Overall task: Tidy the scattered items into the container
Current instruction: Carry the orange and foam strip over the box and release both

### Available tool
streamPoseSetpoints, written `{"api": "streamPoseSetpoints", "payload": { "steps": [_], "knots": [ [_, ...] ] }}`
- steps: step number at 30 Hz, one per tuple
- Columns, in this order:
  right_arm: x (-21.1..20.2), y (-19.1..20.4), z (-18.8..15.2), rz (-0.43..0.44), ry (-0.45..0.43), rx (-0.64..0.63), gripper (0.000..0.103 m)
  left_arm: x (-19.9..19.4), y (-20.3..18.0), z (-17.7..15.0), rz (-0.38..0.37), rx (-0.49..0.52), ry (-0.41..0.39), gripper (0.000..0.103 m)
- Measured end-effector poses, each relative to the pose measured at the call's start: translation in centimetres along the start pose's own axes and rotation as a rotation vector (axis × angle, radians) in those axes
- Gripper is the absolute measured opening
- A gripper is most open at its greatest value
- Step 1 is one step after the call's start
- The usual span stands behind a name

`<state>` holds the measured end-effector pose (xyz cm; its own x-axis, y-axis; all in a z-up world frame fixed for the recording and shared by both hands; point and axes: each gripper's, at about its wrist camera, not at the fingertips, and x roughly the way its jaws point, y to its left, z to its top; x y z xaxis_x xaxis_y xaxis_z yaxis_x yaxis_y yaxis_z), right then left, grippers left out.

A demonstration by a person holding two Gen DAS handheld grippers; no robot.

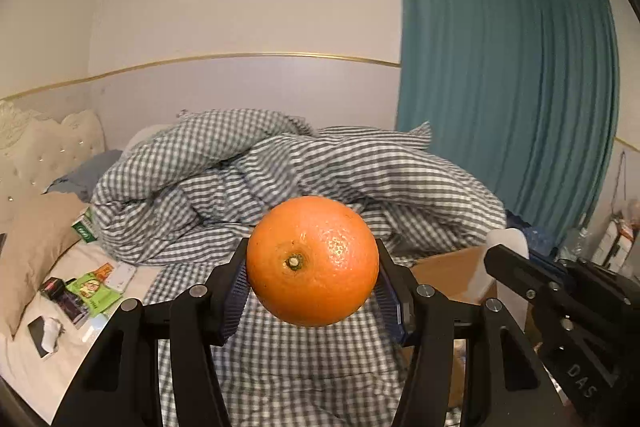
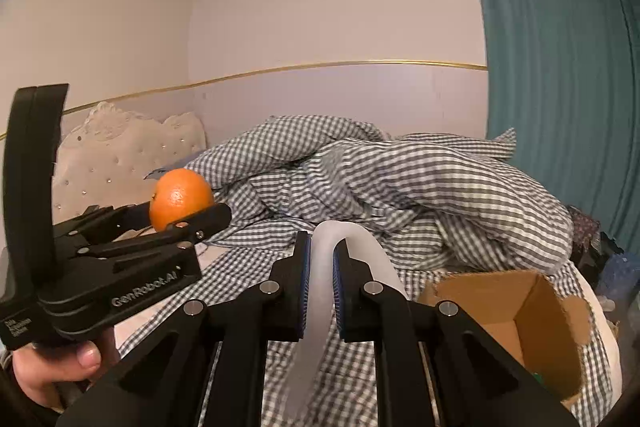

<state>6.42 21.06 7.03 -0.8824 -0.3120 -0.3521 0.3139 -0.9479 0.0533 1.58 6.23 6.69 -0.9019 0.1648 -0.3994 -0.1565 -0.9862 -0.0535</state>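
The left gripper (image 1: 312, 287) has an orange (image 1: 312, 261) clamped between its blue pads, stem end facing back toward the camera, lifted clear above the checked duvet (image 1: 320, 167) that lies heaped across the bed. To its right, the right gripper (image 2: 321, 287) is pinched nearly closed on a curved white translucent strip (image 2: 320, 291), seemingly a plastic handle or rim, though what it belongs to I can't tell. Just beyond and to the right of that gripper sits an open cardboard box (image 2: 520, 311), its flaps up and its mouth tilted toward the grippers; that looks like the container. More clutter, green packets (image 1: 94, 293) among it, lies on the sheet off to the left gripper's left side. So the step in hand looks like the carry: fruit picked up, not yet delivered. Next, I'd judge, the left gripper must swing rightward over the box mouth, clear the raised flap and the other gripper, lower in, then release.
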Motion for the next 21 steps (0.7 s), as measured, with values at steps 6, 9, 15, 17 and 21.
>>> {"api": "streamPoseSetpoints", "payload": {
  "steps": [6,9,15,17,21],
  "knots": [
    [-2.0,-4.6,-0.5,-0.082,-0.001,0.036,0.01,0.7,-4.7,0.2,-0.079,0.027,0.001,0.057],
    [-2.7,-6.8,-0.5,-0.125,0.001,0.042,0.011,1.3,-6.9,0.2,-0.112,0.043,0.006,0.057],
    [-3.6,-10.9,-1.3,-0.196,0.03,0.063,0.011,2.9,-11.4,0.2,-0.188,0.059,0.029,0.057],
    [-3.5,-12.3,-1.8,-0.21,0.044,0.075,0.011,3.6,-13.0,0.0,-0.205,0.068,0.038,0.057],
    [-2.9,-15.3,-3.0,-0.241,0.078,0.103,0.011,5.3,-15.4,-0.6,-0.229,0.086,0.058,0.057]
  ]
}}
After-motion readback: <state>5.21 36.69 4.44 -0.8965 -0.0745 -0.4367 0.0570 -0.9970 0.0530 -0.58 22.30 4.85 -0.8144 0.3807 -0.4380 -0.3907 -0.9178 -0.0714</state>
